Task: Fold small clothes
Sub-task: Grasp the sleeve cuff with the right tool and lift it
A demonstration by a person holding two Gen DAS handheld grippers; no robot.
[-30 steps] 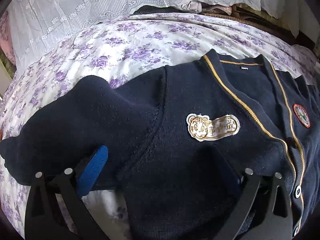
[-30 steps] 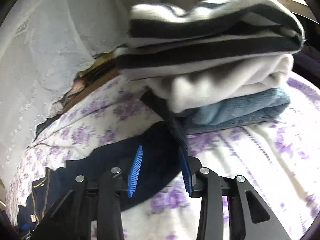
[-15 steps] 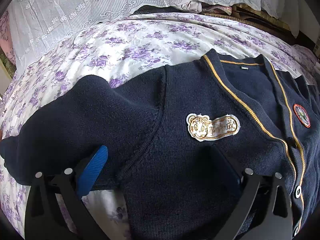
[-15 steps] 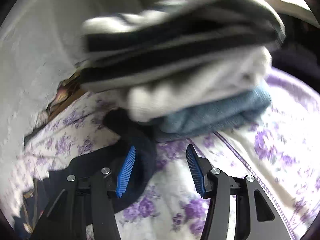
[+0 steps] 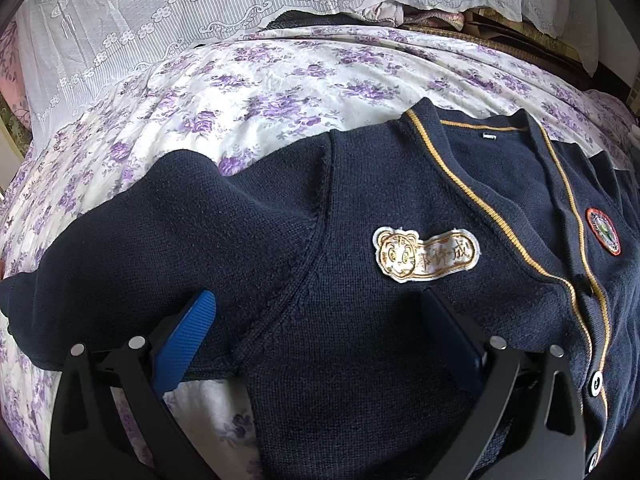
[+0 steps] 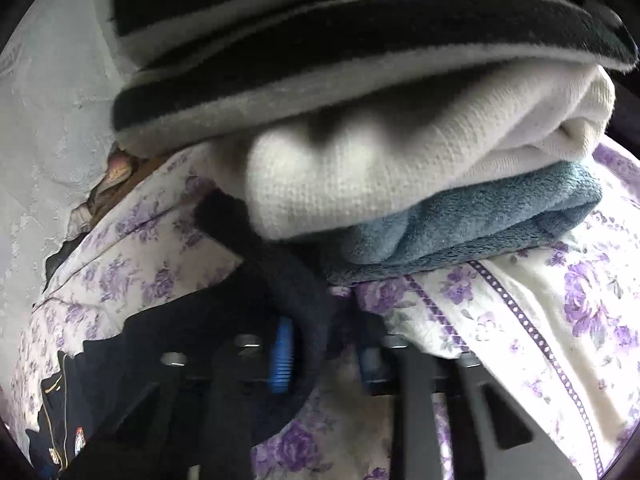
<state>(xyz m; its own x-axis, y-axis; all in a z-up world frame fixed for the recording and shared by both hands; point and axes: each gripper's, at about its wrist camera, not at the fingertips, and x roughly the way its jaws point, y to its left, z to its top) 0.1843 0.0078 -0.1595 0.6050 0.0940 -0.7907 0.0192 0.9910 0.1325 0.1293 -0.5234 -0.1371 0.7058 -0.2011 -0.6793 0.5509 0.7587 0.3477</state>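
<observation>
A navy knitted cardigan (image 5: 360, 280) with gold trim, a tiger name patch (image 5: 426, 254) and a round red badge (image 5: 603, 231) lies spread face up on the flowered bedsheet (image 5: 280, 92). My left gripper (image 5: 316, 320) is open, its blue pads straddling the armpit area just above the fabric. In the right wrist view the cardigan's other sleeve (image 6: 280, 272) runs between my right gripper's (image 6: 324, 354) blue pads, which stand close around its cuff end; the view is blurred.
A stack of folded clothes stands right in front of the right gripper: striped black-and-white (image 6: 320, 40) on top, cream knit (image 6: 400, 168), blue fleece (image 6: 480, 224) below. White lace curtain (image 5: 200, 12) hangs behind the bed.
The right gripper has moved forward toward the folded stack and its pads have narrowed around the sleeve end. The left gripper and the cardigan body have not moved.
</observation>
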